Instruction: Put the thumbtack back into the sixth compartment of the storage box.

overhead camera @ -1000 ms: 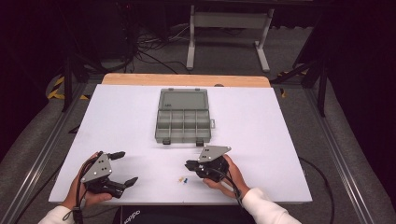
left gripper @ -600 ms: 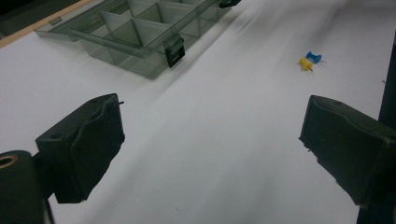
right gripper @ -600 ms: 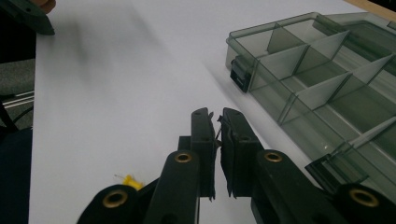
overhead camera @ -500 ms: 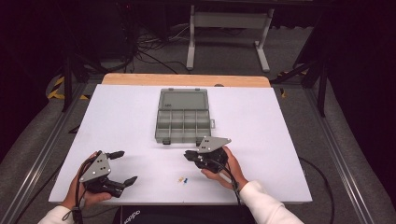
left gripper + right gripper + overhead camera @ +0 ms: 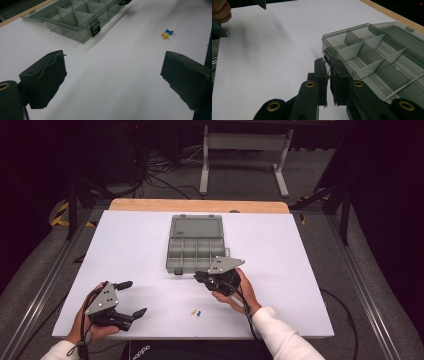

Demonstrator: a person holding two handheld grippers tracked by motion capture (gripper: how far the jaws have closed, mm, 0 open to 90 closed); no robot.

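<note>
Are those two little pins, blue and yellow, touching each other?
Touching. The left gripper view shows the blue pin pressed against the yellow pin, no gap between.

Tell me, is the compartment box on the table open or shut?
Open. The compartment box has its lid laid flat behind it, so its dividers are uncovered.

High view looks forward and down on the table (image 5: 125, 240); both gripper views skim it closely, sharing the compartment box (image 5: 196, 251), perhaps from opposite sides.
</note>
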